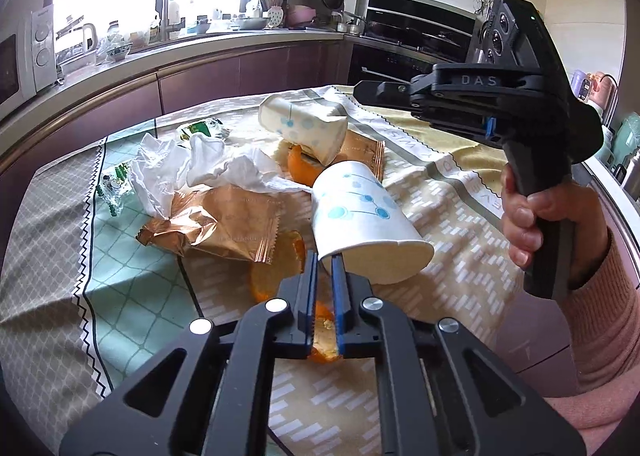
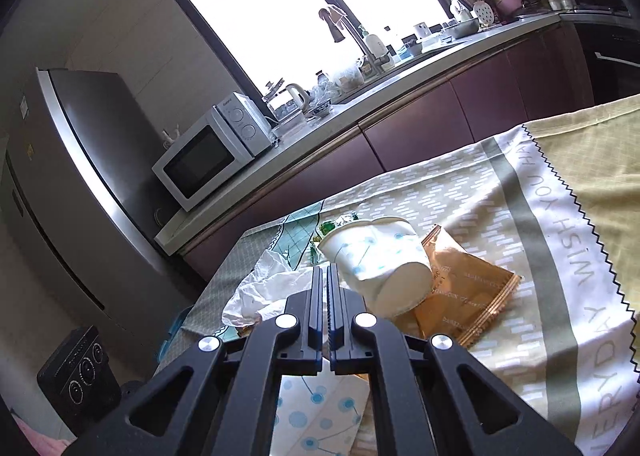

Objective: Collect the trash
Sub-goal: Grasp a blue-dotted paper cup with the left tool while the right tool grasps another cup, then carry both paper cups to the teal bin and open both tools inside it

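Left tongs [image 1: 325, 262]: nearly closed, pinching a piece of orange peel [image 1: 323, 340] low between the blades; their tips sit just beside the rim of the near paper cup [image 1: 362, 212].

Right tongs [image 2: 325, 276]: closed, nothing visible between the blades, held above the counter [image 2: 540, 240]. In the left view they hover over the far cup [image 1: 304, 128]; a hand [image 1: 536, 216] grips the handle.

Trash still on the cloth-covered counter:
- two paper cups on their sides, the far one resting on more orange peel [image 1: 300, 166];
- crumpled tissue [image 1: 192, 168];
- gold wrapper [image 1: 216, 226], near side, with peel just beside it;
- second gold wrapper [image 2: 460, 296] under the far cup;
- small green-printed wrappers [image 1: 116, 184] at the far left edge.

No bin or bag is in view, so I cannot tell where collected pieces go.

Judgement: early stage. One peel piece is in hand; almost the whole pile remains.
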